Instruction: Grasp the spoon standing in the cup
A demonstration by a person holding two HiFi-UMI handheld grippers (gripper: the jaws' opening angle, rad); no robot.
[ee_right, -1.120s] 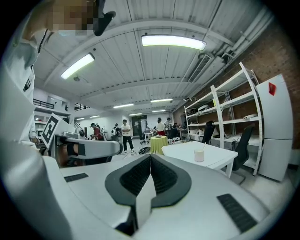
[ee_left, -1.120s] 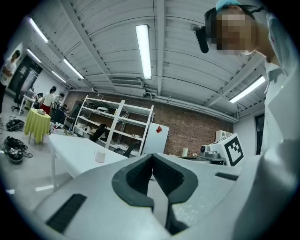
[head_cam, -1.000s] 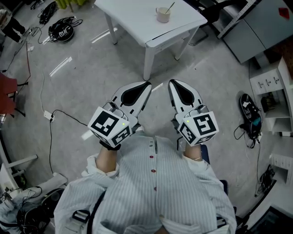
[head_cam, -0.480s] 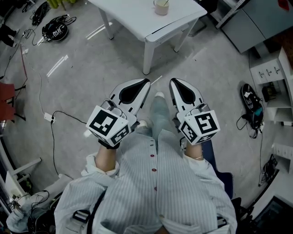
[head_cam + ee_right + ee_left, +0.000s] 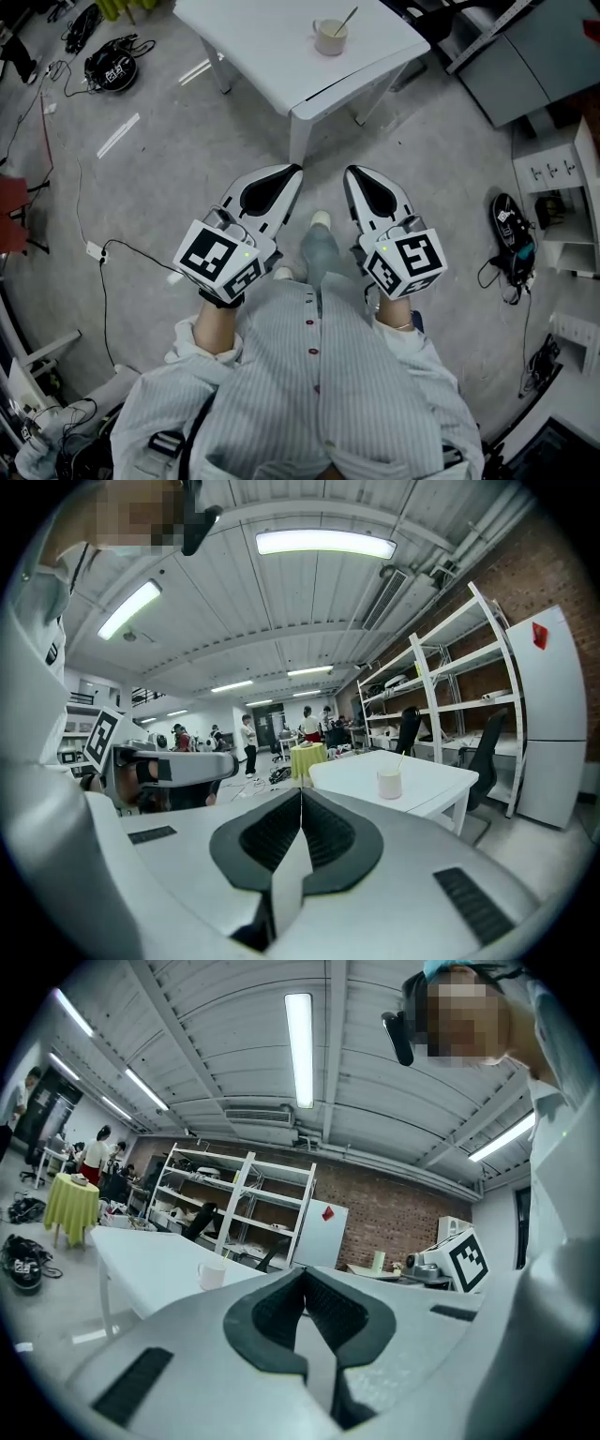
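Head view: cup (image 5: pixel 330 38) on white table (image 5: pixel 267 52), grey floor (image 5: pixel 164 183)

Table (image 5: pixel 262 47) white, cup (image 5: pixel 330 39) cream, floor (image 5: pixel 159 187) grey. Left gripper (image 5: pixel 296 171), right gripper (image 5: pixel 349 172): white, black pads (image 5: pixel 277 1316), black-and-white marker squares. Shirt (image 5: pixel 309 394) pale, thin stripes.

No readable text or numbers, perhaps through blur; only coded square markers (image 5: pixel 222 260) on both cubes (image 5: pixel 412 262)
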